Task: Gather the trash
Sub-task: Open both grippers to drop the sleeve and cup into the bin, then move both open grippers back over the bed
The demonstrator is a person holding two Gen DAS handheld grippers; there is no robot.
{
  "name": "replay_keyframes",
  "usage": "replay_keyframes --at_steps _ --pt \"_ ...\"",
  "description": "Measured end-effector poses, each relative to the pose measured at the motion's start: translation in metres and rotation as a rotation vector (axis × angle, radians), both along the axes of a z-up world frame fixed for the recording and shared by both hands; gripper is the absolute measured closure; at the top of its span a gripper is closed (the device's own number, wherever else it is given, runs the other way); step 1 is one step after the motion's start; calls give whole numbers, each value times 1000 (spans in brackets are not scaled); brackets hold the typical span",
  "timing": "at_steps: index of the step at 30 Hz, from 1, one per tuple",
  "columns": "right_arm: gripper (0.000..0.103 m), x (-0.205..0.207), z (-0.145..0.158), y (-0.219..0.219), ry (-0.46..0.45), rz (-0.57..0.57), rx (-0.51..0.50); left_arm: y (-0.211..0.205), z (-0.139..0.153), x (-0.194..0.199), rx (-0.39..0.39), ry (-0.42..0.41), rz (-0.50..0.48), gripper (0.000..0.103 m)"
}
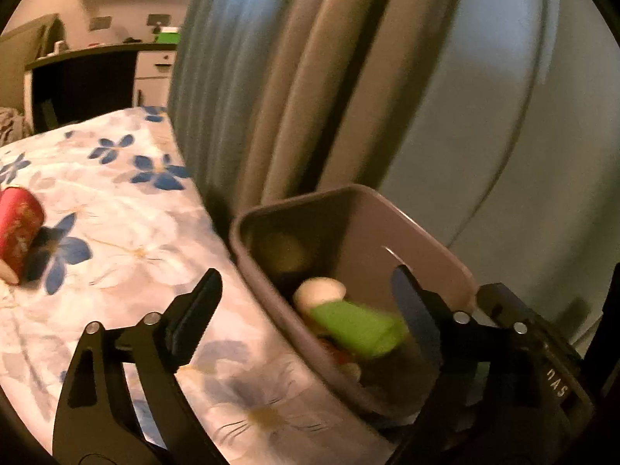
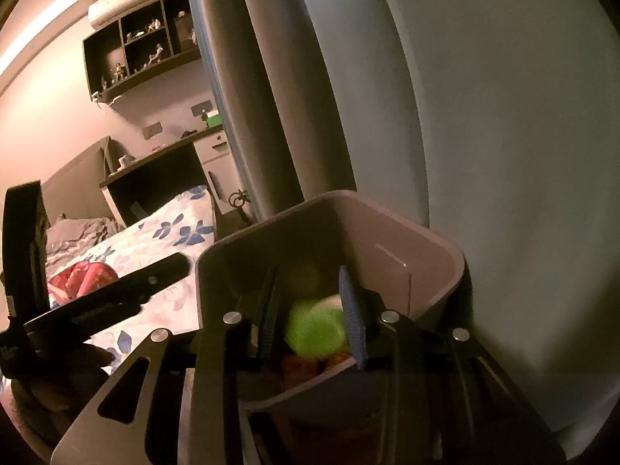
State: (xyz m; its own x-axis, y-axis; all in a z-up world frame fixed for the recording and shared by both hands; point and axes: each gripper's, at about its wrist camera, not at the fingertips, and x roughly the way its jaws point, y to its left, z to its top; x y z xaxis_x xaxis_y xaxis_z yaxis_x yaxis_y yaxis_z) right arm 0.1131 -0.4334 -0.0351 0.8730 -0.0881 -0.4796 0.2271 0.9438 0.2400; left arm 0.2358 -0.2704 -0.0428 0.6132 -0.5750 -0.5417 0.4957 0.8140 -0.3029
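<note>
Left wrist view: left tool spread wide, nothing between its fingers. One finger sits at lower left of the frame over the bed, which has a white cover with blue flowers; the other sits at lower right over the open grey bin. The bin stands hard against the bed edge, centre to lower right of the frame.

Inside the bin, a green cup lies on its side, blurred, with its pale mouth toward the upper left. It rests on top of other trash that is too dark and blurred to identify.

A red cup lies tipped over on the bed at the left edge of the frame, well apart from the bin.

Right wrist view: right tool is over the bin mouth, centre-bottom of the frame, jaws partly apart. The green cup appears as a blurred green shape between and beyond the fingers; pads do not press on it, so it is not gripped. Whether it touches either finger cannot be told.

Same view: the left tool appears at lower left as a dark bar over the bed, with the red cup just behind it. A grey-blue curtain fills the right half.
</note>
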Motion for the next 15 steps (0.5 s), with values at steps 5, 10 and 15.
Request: replay_keyframes --at_steps 5,10,15 --pt "56 -7 8 6 -37 -2 -17 22 7 -7 18 -25 51 10" --pt "33 -14 18 14 -73 -14 -31 53 13 -19 34 -37 130 8" --pt "20 -16 26 30 -100 -10 -41 91 19 -28 72 -57 231 7"
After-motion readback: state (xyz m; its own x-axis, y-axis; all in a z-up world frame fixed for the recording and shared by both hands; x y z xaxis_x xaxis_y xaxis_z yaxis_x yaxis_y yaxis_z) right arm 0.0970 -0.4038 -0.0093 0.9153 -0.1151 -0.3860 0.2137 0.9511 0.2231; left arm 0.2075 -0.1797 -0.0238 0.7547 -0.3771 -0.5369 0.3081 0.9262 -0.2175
